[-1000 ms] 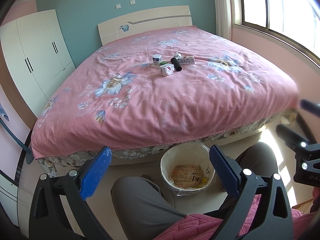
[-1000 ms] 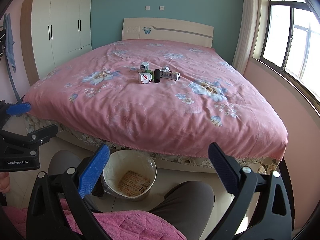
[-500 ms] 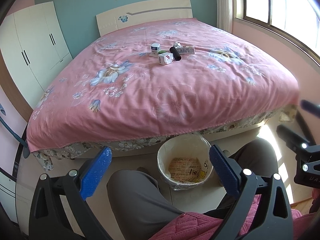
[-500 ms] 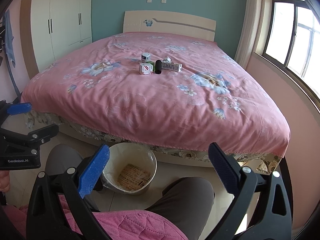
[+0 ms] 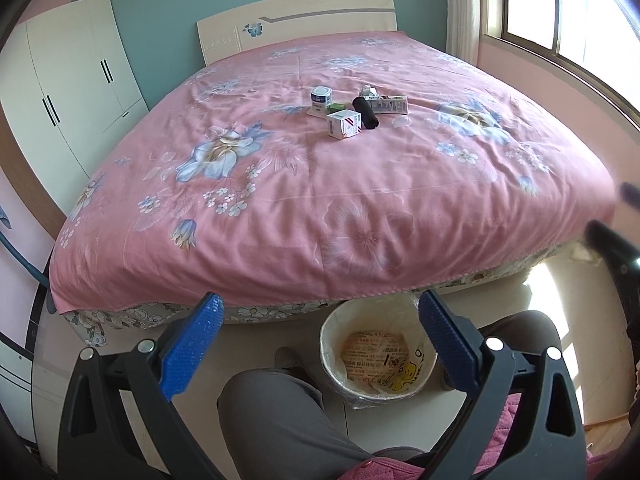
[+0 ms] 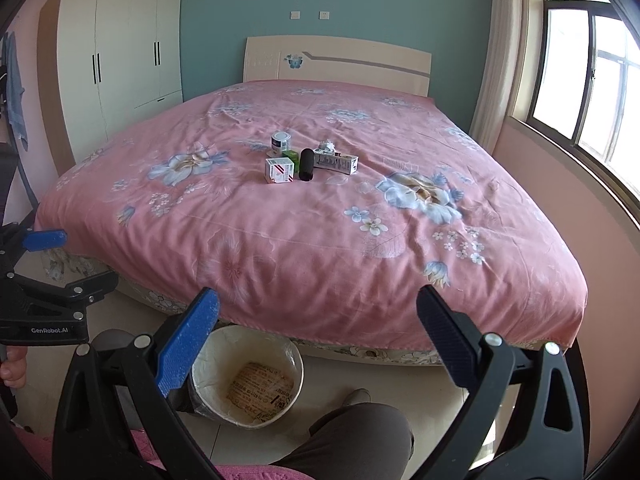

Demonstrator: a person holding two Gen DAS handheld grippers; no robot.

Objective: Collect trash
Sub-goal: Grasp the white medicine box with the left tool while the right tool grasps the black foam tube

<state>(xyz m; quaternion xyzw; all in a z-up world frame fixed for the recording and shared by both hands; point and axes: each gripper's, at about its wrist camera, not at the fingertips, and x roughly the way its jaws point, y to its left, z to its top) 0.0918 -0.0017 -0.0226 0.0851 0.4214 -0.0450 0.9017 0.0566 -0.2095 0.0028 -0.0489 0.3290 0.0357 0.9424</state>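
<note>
Both grippers, left (image 5: 318, 338) and right (image 6: 318, 332), are hanging wide open and empty while the small white carton (image 6: 279, 171) is looking light, crushable, best pinched across flat sides.

Pink bedspread (image 6: 320, 232) with blue and white flowers; teal wall (image 6: 360, 8); white wardrobe (image 6: 120, 52); black cylinder (image 6: 306, 164); blue-padded grippers; cream-lined bin (image 6: 246, 376).

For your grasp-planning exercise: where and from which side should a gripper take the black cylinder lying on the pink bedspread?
Grip the black cylinder across its middle, coming from above. It lies on its side, its near end pointing towards the bed's foot, so the jaws should close across its round flanks. The white box beside it leaves little room.
</note>
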